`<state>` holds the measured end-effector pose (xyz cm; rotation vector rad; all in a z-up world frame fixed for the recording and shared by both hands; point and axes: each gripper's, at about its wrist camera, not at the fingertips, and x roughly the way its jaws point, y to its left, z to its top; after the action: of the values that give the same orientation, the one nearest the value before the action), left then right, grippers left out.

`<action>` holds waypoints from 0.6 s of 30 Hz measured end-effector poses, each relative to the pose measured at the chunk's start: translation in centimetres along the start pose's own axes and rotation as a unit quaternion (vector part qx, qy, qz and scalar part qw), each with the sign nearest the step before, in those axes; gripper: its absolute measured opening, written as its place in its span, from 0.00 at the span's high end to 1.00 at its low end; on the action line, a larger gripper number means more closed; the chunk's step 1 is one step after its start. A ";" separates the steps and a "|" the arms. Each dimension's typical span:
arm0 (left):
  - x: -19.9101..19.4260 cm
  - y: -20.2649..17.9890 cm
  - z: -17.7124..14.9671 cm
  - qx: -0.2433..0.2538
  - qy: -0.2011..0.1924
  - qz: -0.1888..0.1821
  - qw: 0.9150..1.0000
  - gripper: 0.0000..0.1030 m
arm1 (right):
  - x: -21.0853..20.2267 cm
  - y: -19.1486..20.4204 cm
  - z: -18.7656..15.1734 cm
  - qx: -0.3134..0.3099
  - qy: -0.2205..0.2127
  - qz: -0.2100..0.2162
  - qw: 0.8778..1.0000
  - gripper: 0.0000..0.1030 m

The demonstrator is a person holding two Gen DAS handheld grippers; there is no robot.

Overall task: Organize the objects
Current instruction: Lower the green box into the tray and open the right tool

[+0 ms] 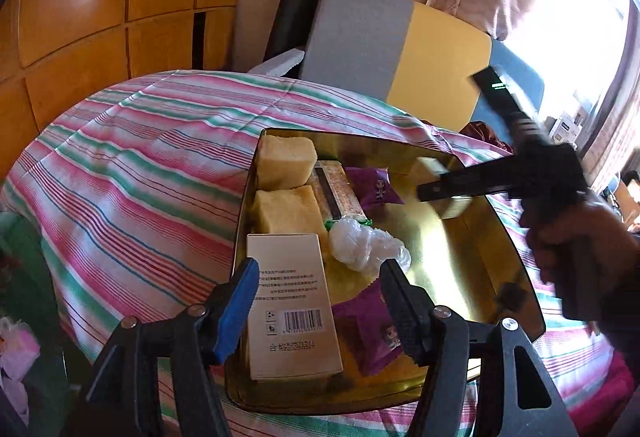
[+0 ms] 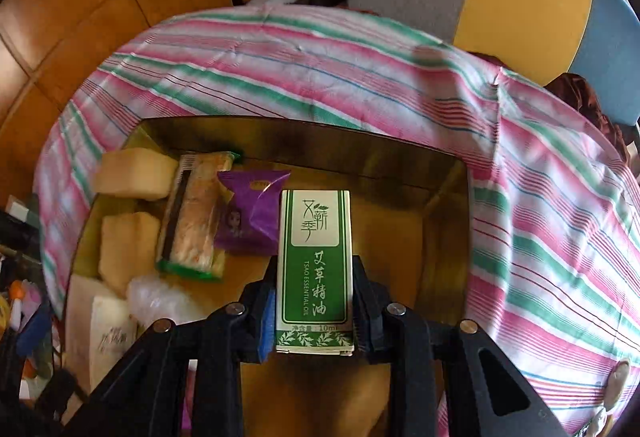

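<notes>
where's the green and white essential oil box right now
The green and white essential oil box is clamped in the right tongs, held over the bare right half of the gold metal tin, right of the purple snack packet.

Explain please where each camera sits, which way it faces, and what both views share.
Left wrist: on the left tongs, open over the near edge of the gold tray; shows the right hand.
Right wrist: on the right tongs, shut on the green essential oil box, above the tray.
Shared: tray, yellow sponges, purple packet, striped cloth.
</notes>
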<state>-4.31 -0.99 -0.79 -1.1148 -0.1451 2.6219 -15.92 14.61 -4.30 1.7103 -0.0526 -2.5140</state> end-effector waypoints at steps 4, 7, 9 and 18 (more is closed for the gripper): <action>0.1 0.3 0.1 -0.006 0.002 0.000 1.000 0.33 | 2.3 0.1 1.4 0.019 0.003 -0.001 1.000 0.66; 0.1 0.4 0.0 -0.009 0.001 0.001 1.000 0.31 | 2.1 -0.5 1.3 0.026 -0.016 0.007 1.000 0.57; 0.0 0.3 0.0 -0.009 0.001 0.003 1.000 0.30 | 1.4 -0.9 0.9 0.031 -0.028 0.018 0.999 0.57; -0.5 -0.8 -0.1 0.012 -0.007 0.016 1.000 0.25 | -5.7 -2.7 -4.8 0.024 -0.117 0.021 0.993 0.57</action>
<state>-3.70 -0.36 -0.37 -1.1010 -0.0991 2.6525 -9.58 18.00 -0.98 1.4061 -0.1664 -2.6880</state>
